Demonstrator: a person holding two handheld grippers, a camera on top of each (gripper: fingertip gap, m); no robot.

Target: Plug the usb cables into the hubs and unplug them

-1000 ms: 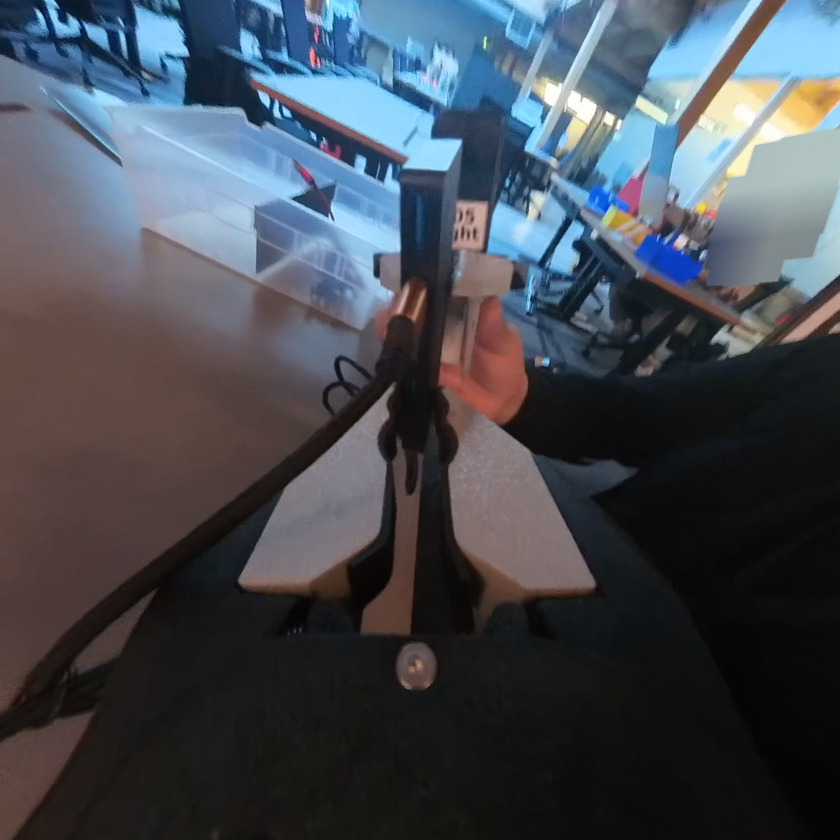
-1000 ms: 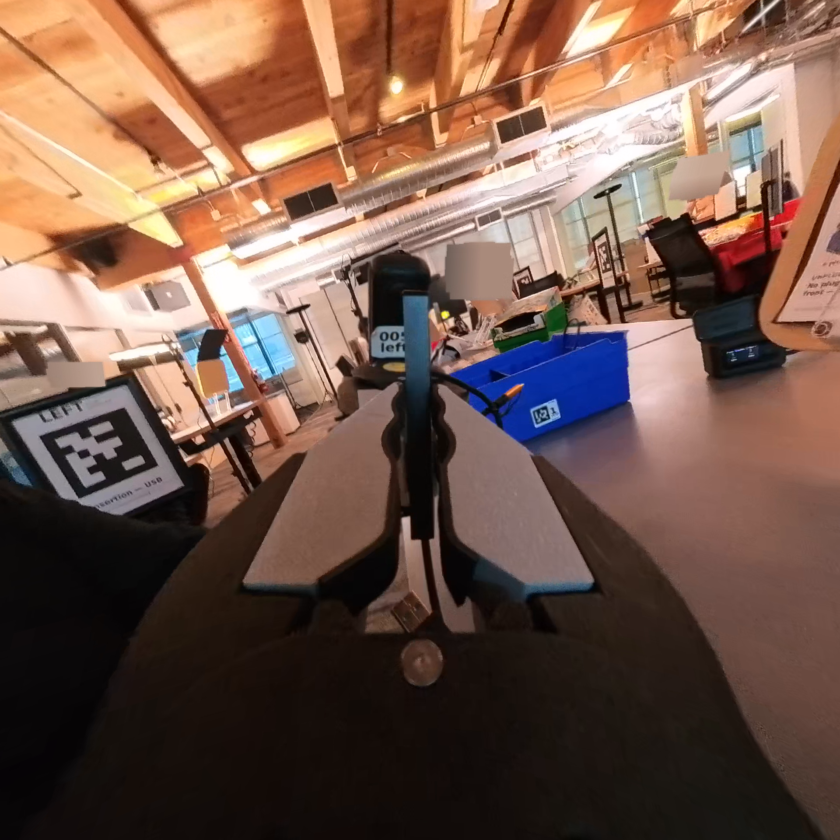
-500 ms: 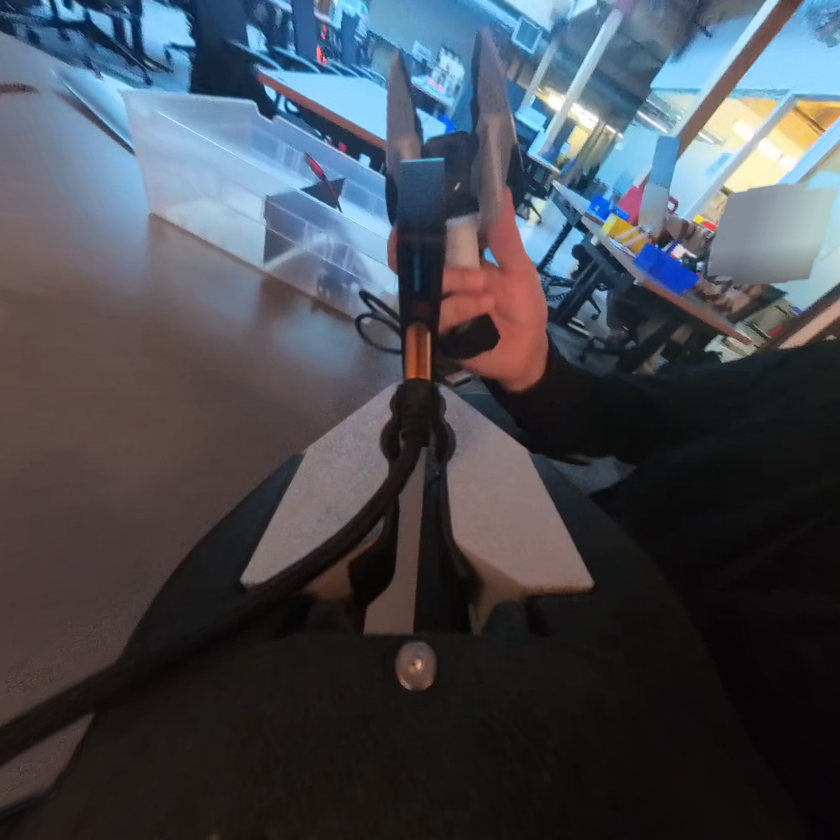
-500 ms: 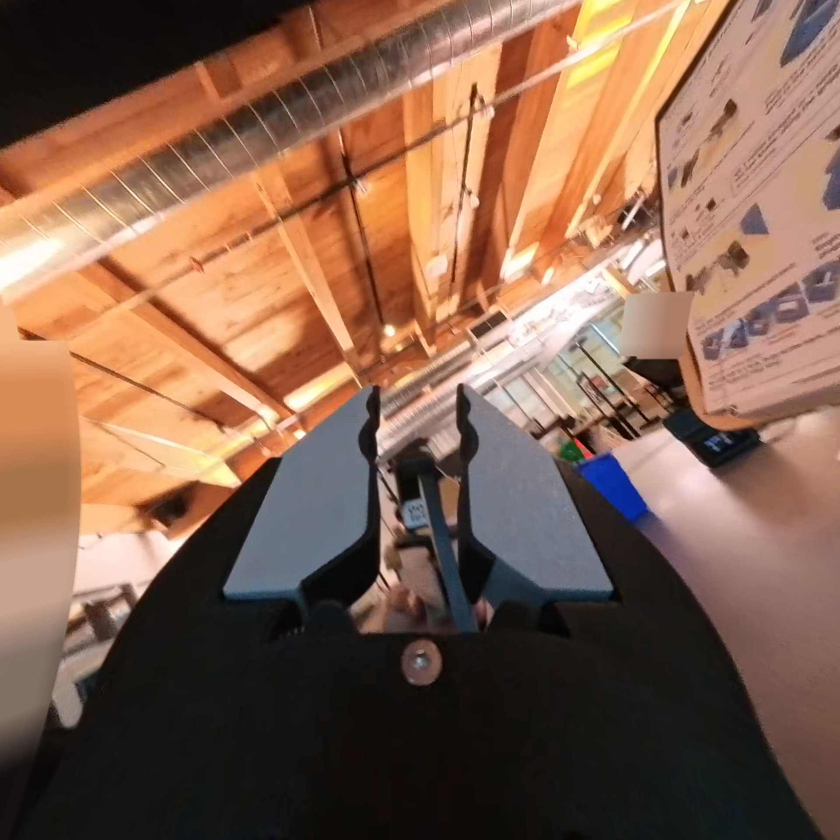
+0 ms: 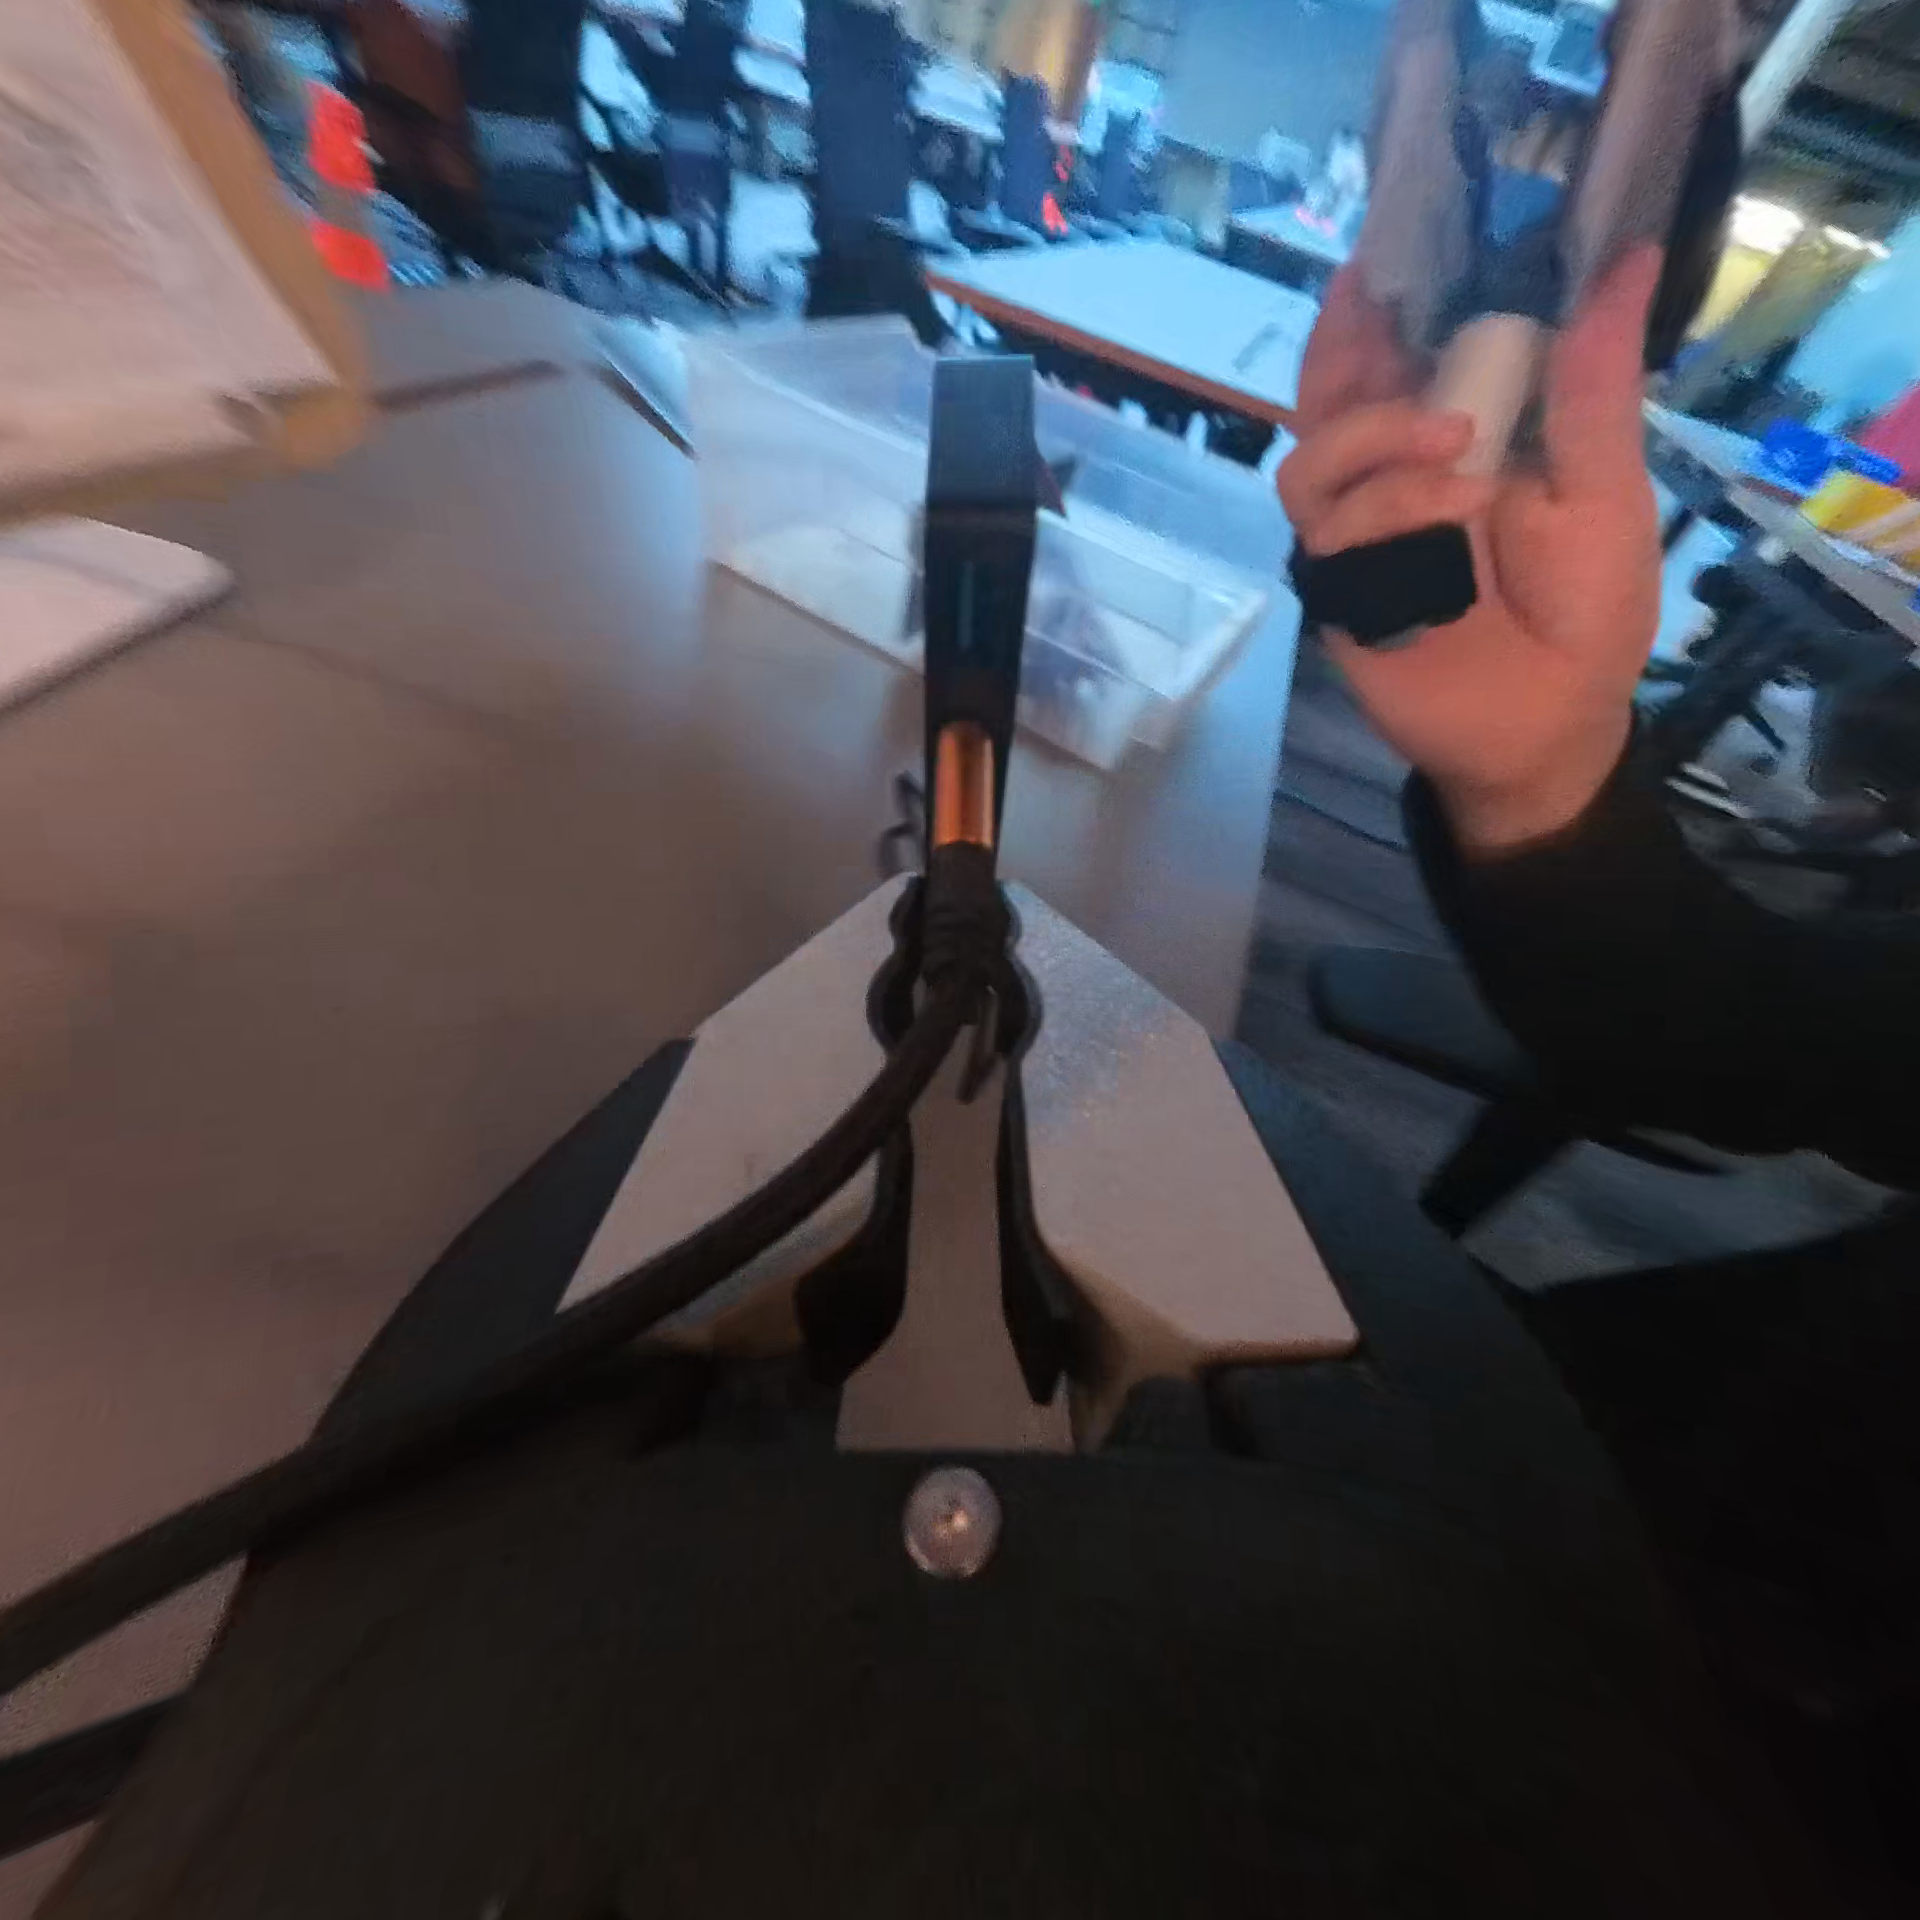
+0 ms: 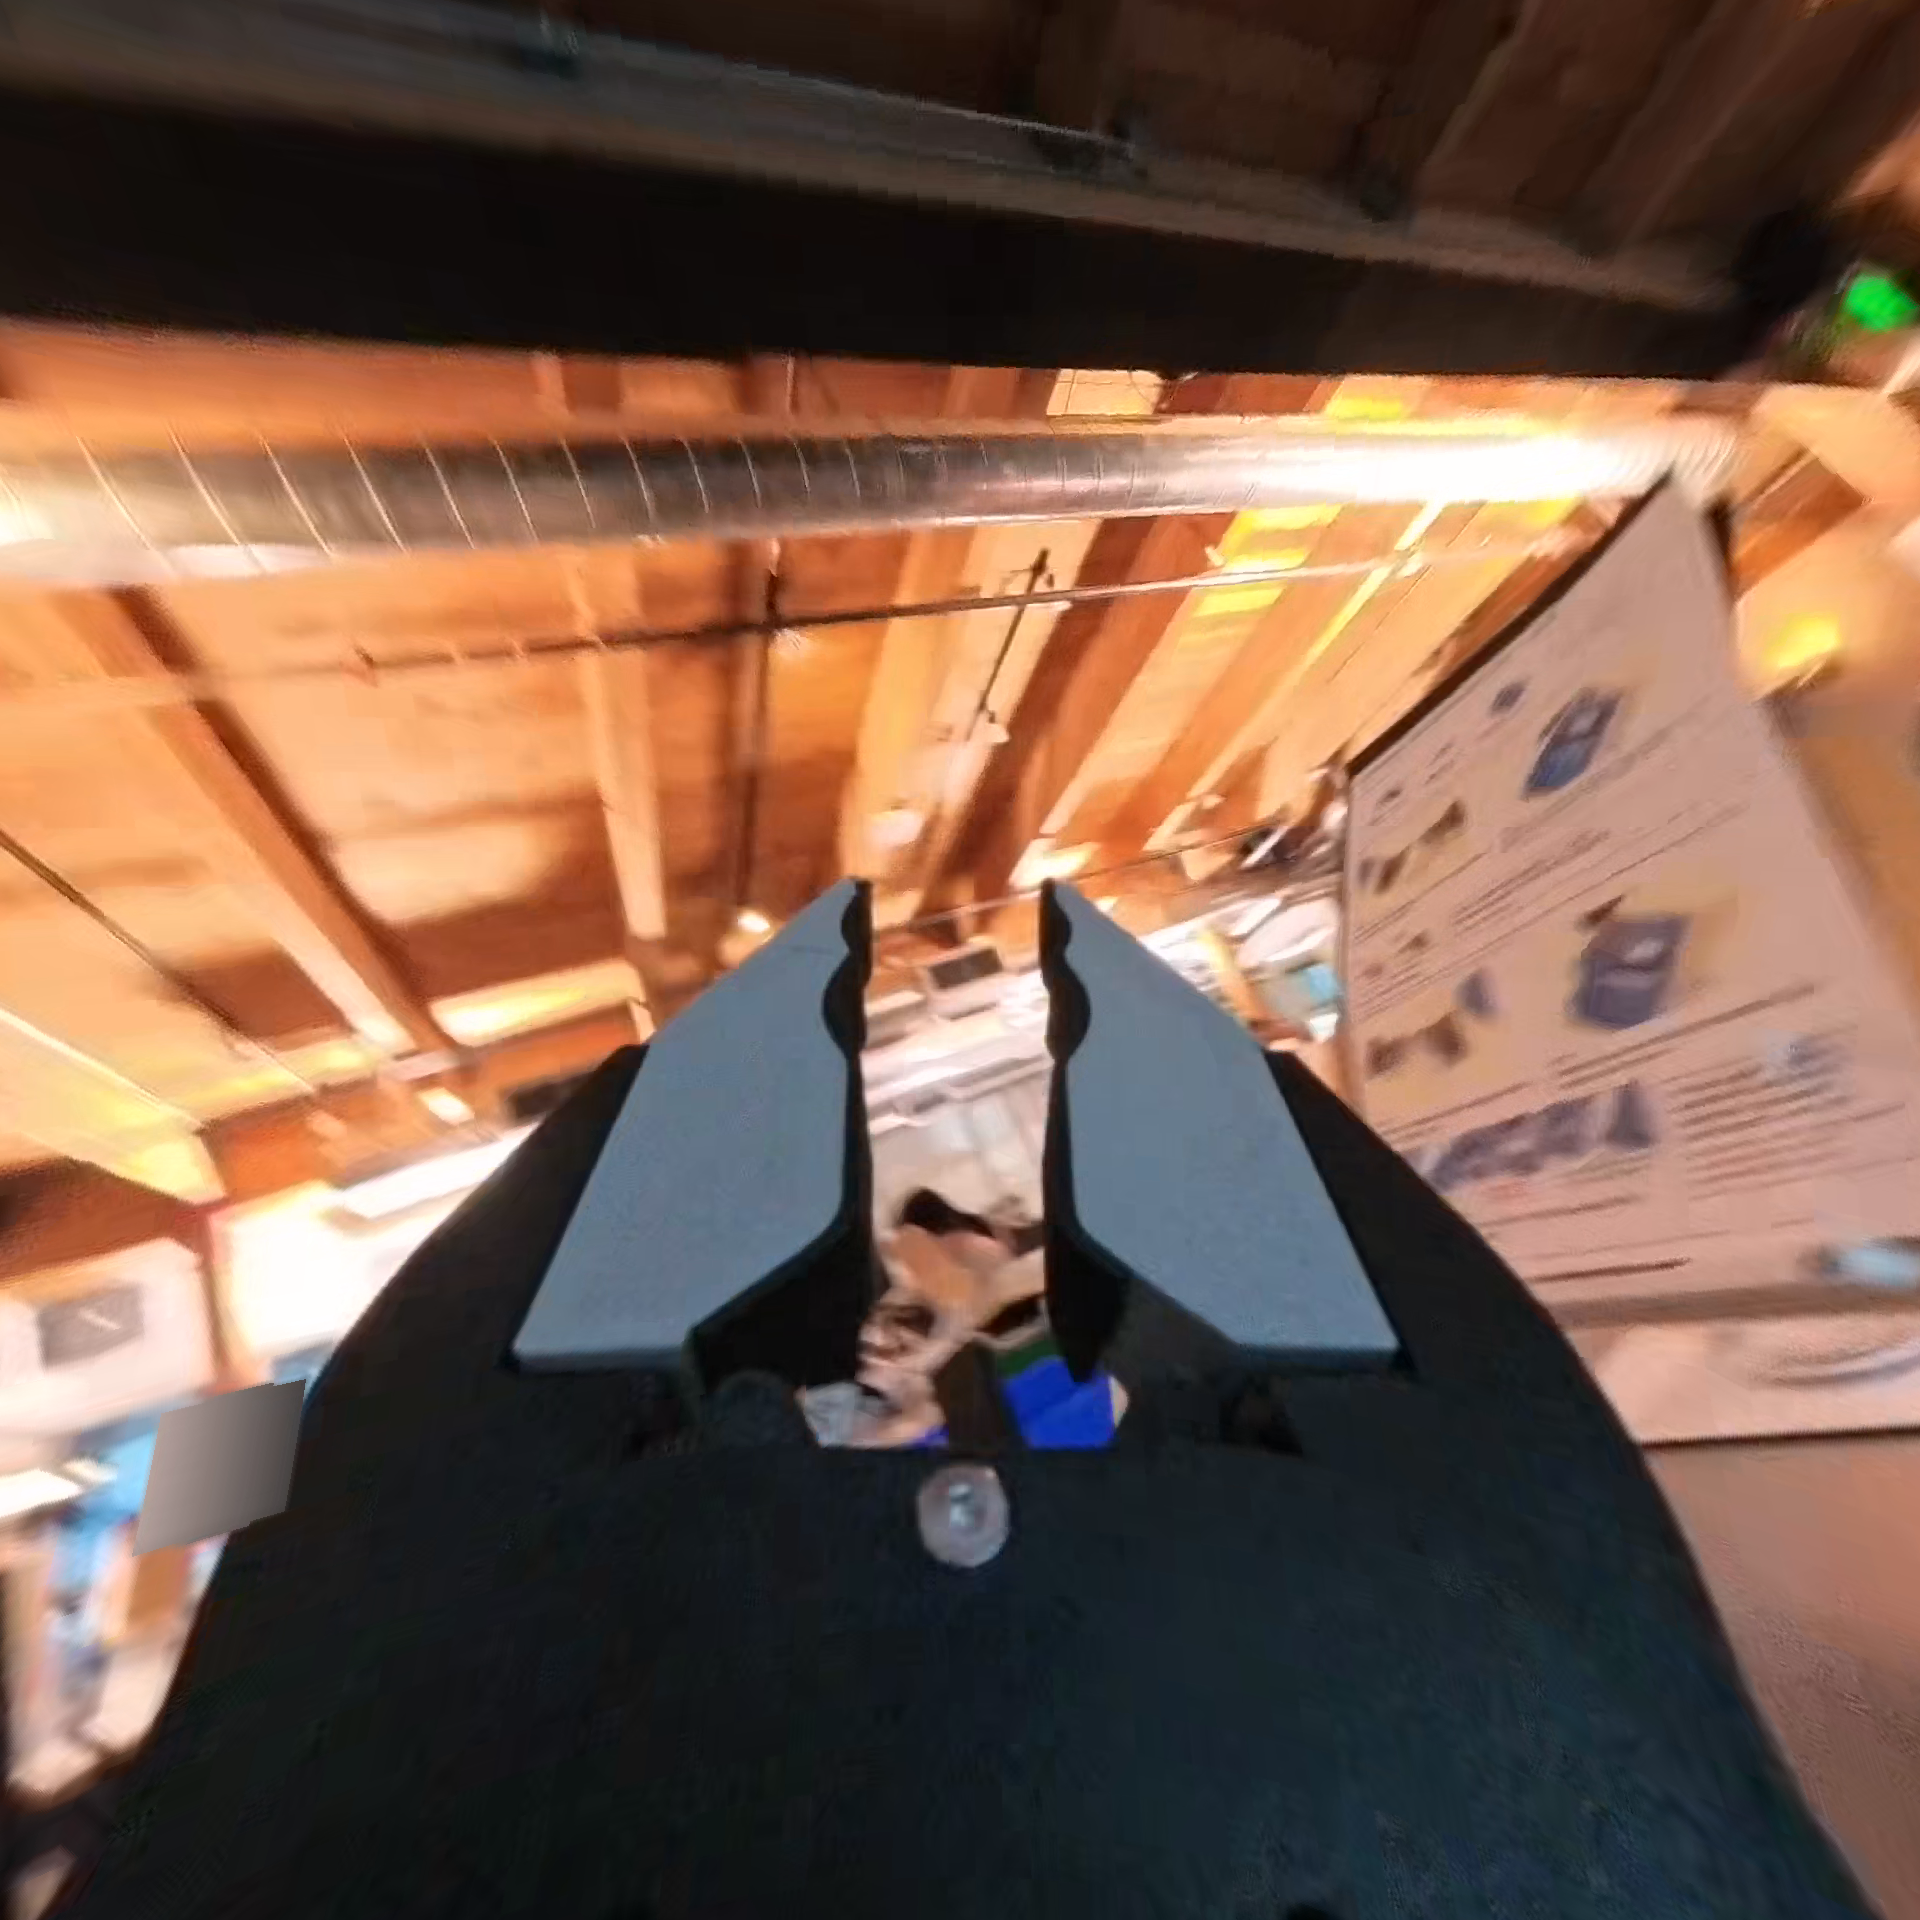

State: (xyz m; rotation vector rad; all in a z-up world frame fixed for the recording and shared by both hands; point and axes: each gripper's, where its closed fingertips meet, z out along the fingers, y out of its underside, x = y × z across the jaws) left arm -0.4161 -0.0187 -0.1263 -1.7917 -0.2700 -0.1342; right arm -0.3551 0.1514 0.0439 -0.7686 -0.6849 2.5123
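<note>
Two tongs show: the left gripper (image 5: pixel 954 935) clenches a black usb cable (image 5: pixel 727 1236), whose copper-collared plug sits in a dark hub (image 5: pixel 977 540) standing beyond its tips; the right gripper (image 6: pixel 954 904), raised ceilingward, is released, grasping nothing.

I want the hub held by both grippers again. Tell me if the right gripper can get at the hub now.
Probably not as it stands. The right gripper is open and empty, raised and aimed at the ceiling. The hub sticks up past the left gripper with free space around it.
</note>
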